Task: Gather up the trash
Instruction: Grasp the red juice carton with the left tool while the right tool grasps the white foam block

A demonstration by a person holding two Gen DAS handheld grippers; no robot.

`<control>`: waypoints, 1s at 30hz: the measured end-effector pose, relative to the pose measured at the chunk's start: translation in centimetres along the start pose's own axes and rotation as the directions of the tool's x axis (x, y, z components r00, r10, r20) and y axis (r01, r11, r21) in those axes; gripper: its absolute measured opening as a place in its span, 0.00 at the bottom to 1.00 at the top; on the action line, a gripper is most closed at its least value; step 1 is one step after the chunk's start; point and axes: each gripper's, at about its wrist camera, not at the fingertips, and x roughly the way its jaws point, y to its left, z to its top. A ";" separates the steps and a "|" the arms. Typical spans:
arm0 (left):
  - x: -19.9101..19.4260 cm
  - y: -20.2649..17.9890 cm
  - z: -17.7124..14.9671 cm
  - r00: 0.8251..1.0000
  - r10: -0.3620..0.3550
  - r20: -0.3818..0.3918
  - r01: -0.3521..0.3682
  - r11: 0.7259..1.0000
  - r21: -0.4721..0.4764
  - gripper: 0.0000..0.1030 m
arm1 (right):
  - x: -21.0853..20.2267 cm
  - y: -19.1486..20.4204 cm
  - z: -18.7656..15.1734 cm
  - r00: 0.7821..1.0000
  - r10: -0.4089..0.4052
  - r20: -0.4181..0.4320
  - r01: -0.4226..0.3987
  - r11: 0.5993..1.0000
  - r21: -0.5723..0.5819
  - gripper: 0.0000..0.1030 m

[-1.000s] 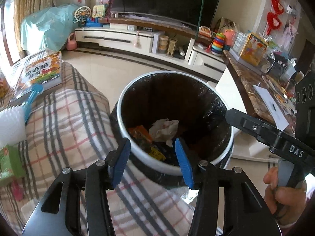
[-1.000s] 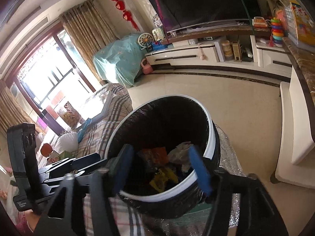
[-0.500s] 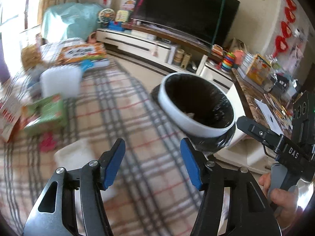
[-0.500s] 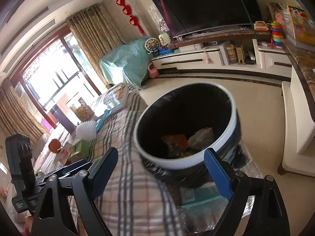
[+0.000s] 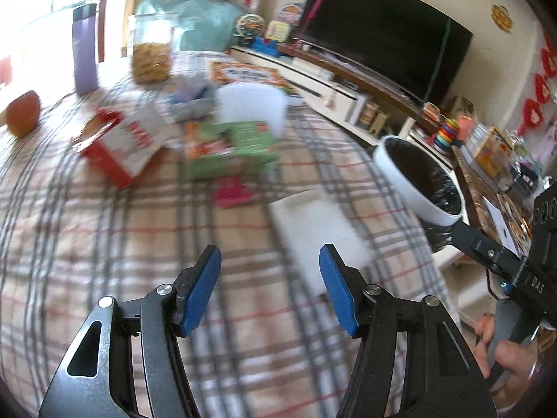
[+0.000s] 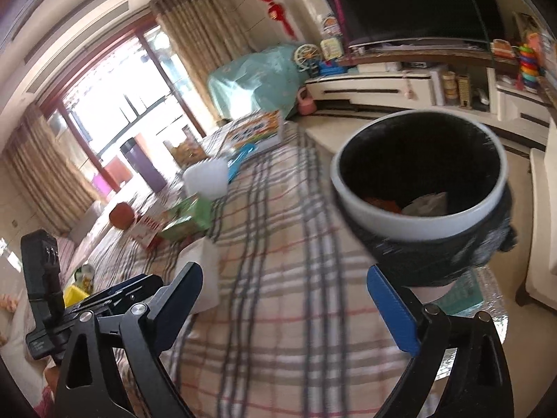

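Trash bin at right edge of plaid surface; both left gripper and right gripper spread, empty. White foam-like slab just beyond left fingers: probably light, crushable; grip its near edge

A home living room: a big television stands on a long low cabinet with toys beside it, red ornaments hang left of the television, and curtained glass doors lie further left.
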 end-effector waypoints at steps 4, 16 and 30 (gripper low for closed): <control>-0.6 2.6 -0.5 1.000 0.030 0.002 -0.030 0.999 -0.038 0.58 | 1.2 2.3 -0.9 0.999 0.023 -0.033 -0.024 0.999 -0.036 0.94; -1.1 7.7 -1.3 0.997 0.075 -0.008 -0.076 0.989 -0.131 0.58 | 4.7 7.5 -2.6 0.992 0.053 -0.112 -0.069 0.986 -0.152 0.94; 1.7 11.0 2.2 0.995 0.103 -0.013 -0.103 0.980 -0.168 0.67 | 8.1 9.8 -2.9 0.990 0.011 -0.139 -0.041 0.974 -0.221 0.93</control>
